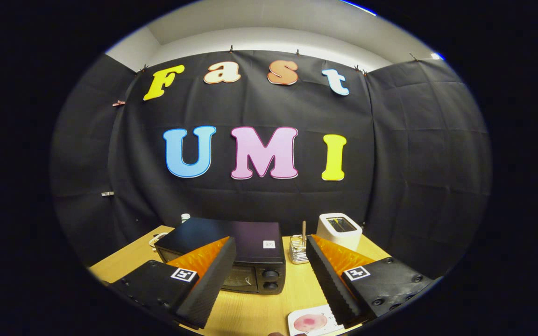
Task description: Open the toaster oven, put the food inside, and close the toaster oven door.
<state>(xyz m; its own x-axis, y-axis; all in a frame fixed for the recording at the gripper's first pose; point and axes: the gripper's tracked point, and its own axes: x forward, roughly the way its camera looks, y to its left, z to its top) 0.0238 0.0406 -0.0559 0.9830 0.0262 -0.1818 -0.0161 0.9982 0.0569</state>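
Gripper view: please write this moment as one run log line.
gripper: open, holding nothing | toaster oven: door closed, just ahead of fingers | food plate: on table, near fingers | stage: before opening

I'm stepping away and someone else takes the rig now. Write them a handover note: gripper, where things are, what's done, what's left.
Gripper: open, fingers spread wide, holding nothing, raised above the table.
Toaster oven: black, just ahead between the fingers, door shut.
Food: a pinkish round piece on a white plate, near side of the table by the right finger.
Beyond the oven: a small wire rack and a white toaster.
Done: nothing yet.
Left: open the door, put the food in, close the door.
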